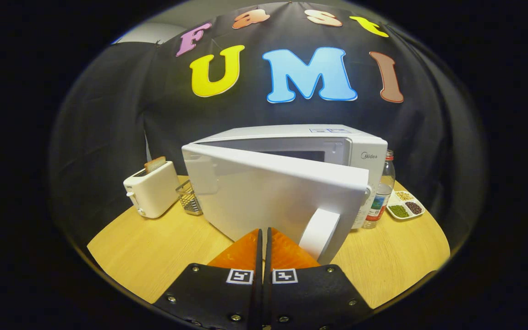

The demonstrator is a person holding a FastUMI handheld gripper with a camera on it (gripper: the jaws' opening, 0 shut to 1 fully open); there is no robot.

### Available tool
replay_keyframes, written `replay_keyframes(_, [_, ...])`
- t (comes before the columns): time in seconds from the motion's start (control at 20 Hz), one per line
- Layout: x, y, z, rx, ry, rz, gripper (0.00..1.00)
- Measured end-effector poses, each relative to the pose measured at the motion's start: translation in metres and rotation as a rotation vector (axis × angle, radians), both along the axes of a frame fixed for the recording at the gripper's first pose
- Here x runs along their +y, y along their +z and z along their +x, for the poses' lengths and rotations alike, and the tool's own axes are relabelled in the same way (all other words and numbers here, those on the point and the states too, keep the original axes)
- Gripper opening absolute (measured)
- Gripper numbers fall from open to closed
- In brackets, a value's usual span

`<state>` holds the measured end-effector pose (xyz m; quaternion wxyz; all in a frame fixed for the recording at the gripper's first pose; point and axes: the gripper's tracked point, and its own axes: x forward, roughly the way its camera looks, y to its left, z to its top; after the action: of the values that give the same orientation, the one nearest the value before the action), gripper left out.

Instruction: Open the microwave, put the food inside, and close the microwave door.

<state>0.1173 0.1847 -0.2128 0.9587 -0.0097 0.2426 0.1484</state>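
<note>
Gripper view, near to far: jaws (262, 238) clenched together, nothing between them, fingertips just short of the microwave door (268, 195); door partly open, swung out toward the jaws, its handle (320, 233) just right of the fingertips; microwave (337, 146) on round wooden table (154, 247); wire basket (189, 198) touching or just beside the door's left edge; toaster (151, 190) left of basket, one slice of bread (155, 163) standing in its slot; clear bottle (381, 192) at microwave's right side; divided dish of beans (405, 205) right of bottle
</note>
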Motion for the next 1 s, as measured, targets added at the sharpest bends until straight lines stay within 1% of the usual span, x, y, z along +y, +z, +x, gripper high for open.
replay_keyframes(0.55, [-0.023,0.000,0.068,-0.037,-0.099,-0.048,0.01])
replay_keyframes(1.0, [-0.038,0.011,0.120,-0.057,-0.192,-0.005,0.01])
